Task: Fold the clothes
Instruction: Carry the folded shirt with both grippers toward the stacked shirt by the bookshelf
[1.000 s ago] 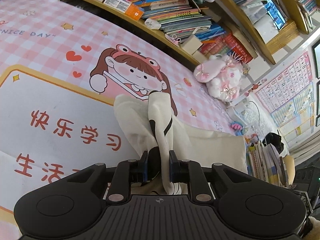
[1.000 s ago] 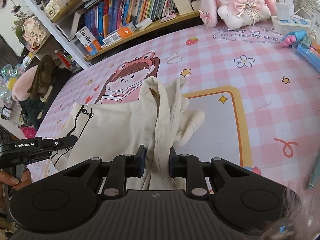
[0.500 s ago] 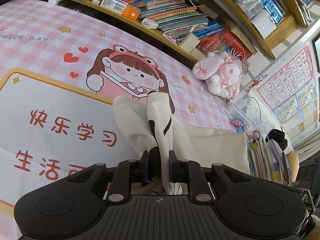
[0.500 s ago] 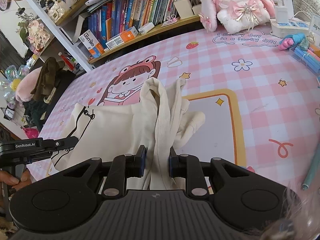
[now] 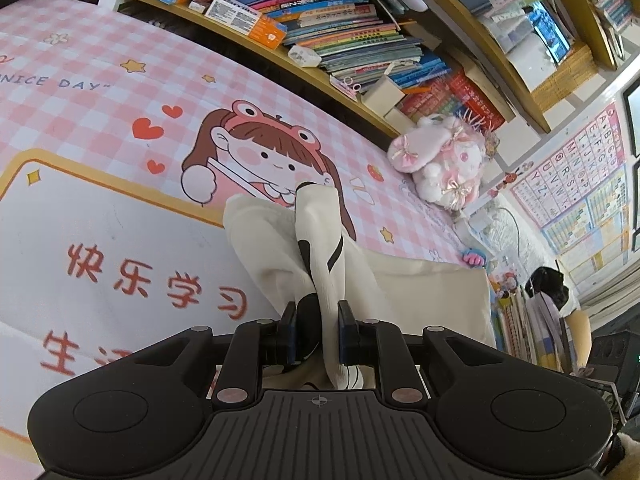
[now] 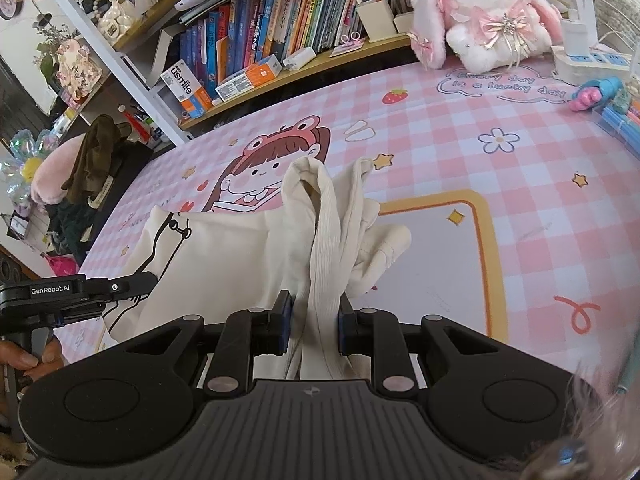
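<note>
A cream sweatshirt (image 6: 224,252) with black line print lies on the pink checked mat (image 6: 500,168). My right gripper (image 6: 314,322) is shut on its ribbed edge, and the cloth rises in a bunched fold ahead of the fingers. A sleeve (image 6: 384,244) hangs to the right of it. My left gripper (image 5: 318,330) is shut on another part of the same sweatshirt (image 5: 320,232), with the flat body (image 5: 432,296) spread to the right. The left gripper's body also shows at the left edge of the right wrist view (image 6: 76,294).
A shelf of books (image 6: 280,32) runs along the table's far edge. A pink plush rabbit (image 6: 484,16) sits at the far right, with a white power strip (image 6: 580,64) and pens (image 6: 624,124) beside it. A chair with clothes (image 6: 92,164) stands off the left.
Both grippers keep their hold and have drifted slightly nearer the table's front; the bunched cloth sits a little lower in each view. The cloth's shape is the same.
</note>
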### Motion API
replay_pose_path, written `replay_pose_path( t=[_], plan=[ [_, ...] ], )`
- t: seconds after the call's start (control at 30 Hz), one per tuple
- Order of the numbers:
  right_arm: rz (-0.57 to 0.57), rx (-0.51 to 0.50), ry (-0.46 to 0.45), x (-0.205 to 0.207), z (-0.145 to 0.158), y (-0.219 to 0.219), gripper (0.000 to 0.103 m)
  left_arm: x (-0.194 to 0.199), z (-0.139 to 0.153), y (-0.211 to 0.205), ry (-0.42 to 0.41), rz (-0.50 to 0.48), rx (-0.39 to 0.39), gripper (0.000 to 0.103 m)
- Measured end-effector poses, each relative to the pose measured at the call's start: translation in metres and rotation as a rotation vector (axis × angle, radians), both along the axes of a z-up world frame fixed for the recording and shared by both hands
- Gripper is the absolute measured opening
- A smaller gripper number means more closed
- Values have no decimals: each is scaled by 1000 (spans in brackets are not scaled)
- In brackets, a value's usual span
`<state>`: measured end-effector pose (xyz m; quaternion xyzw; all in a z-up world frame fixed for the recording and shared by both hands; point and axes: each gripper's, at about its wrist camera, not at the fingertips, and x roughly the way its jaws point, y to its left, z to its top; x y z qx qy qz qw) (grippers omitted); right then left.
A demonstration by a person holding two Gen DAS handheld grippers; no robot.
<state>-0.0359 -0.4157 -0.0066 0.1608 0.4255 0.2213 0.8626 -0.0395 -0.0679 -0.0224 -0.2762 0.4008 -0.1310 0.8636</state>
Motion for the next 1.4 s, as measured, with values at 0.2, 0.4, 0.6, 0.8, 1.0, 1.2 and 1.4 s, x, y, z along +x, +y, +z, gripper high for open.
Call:
replay_pose_path(
  t=[0.2, 0.4, 0.6, 0.8, 1.0, 1.2, 1.4],
  plan=[
    [-16, -16, 4, 10, 3, 26, 20, 17, 0, 25, 0, -12, -26, 17],
    [-33, -27, 8, 30, 6, 56, 20, 42, -1, 54, 3, -33, -48, 17],
    [-46, -36, 2, 58, 11, 86, 20, 77, 2, 77, -16, -53, -63, 17],
    [-55, -24, -20, 103, 18, 109, 20, 124, 6, 99, -54, -56, -47, 17],
    [-58, -23, -50, 159, 23, 127, 20, 178, 8, 114, -99, -44, -37, 17],
    [-71, -7, -77, 217, 22, 138, 20, 227, 6, 127, -127, -22, -36, 17],
    [-90, 30, -100, 265, 19, 141, 19, 270, 0, 140, -142, 1, -59, 17]
  ],
)
